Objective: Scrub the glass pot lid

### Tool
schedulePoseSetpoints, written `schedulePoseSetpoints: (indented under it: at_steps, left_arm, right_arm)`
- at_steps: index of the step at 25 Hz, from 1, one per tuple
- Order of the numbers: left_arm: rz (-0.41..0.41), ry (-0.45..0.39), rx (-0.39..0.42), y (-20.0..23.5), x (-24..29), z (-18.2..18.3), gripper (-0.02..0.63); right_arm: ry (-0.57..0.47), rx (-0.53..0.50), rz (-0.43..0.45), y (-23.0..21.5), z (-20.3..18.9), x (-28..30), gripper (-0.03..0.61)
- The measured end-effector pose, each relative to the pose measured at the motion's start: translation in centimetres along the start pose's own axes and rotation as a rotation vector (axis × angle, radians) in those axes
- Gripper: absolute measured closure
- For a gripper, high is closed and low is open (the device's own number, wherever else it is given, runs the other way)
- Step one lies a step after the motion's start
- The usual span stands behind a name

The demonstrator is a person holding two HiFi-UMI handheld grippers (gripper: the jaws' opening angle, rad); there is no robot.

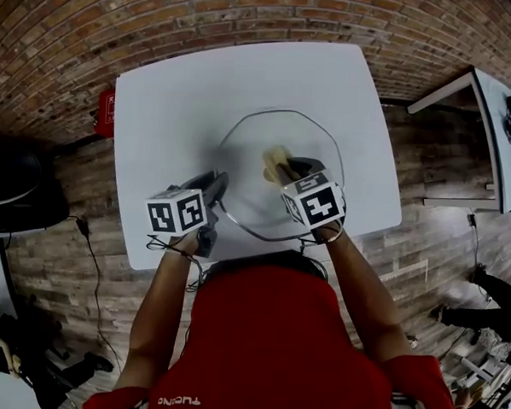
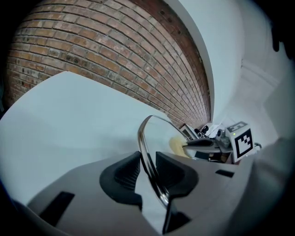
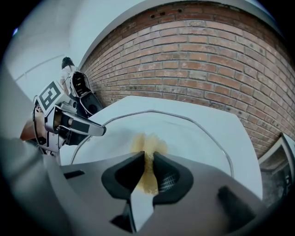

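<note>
Table (image 1: pixel 158 109) room is left on 3 sides of the glass pot lid (image 1: pixel 251 152), which lies near the front edge. Its rim is clamped by the left gripper (image 2: pixel 147 171). A yellowish scrubber (image 3: pixel 148 143) is pinched in the right gripper (image 3: pixel 147 169). Scrubbing is judged to be just starting, and strokes should be kept inside the rim.
</note>
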State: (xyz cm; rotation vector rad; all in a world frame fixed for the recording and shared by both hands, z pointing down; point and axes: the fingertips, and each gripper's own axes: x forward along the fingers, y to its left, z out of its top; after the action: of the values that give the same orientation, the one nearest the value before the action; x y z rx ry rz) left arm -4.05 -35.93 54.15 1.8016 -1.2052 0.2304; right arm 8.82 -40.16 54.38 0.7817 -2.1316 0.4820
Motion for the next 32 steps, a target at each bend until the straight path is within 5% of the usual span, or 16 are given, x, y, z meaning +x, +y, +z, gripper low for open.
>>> schedulePoseSetpoints:
  at_steps: [4, 10, 16, 22, 32]
  left_arm:
    - [0.018, -0.002, -0.019, 0.0, 0.0, -0.1, 0.508]
    - [0.032, -0.008, -0.027, 0.0, -0.1, 0.0, 0.511]
    - [0.035, -0.001, -0.024, 0.0, 0.1, 0.2, 0.512]
    - [0.036, 0.005, -0.027, 0.0, 0.2, 0.4, 0.512]
    - [0.033, 0.015, -0.028, 0.2, 0.2, 0.5, 0.514]
  right_arm:
    - [-0.013, -0.007, -0.012, 0.2, 1.0, -0.6, 0.523]
    - [-0.163, 0.068, -0.008, 0.4, 6.7, -1.1, 0.525]
    - [-0.152, 0.056, 0.02, 2.5, 9.4, 2.9, 0.525]
    - [-0.131, 0.022, -0.017, 2.0, 9.3, 4.6, 0.525]
    - [-0.078, 0.094, -0.197, -6.7, 5.9, 2.1, 0.526]
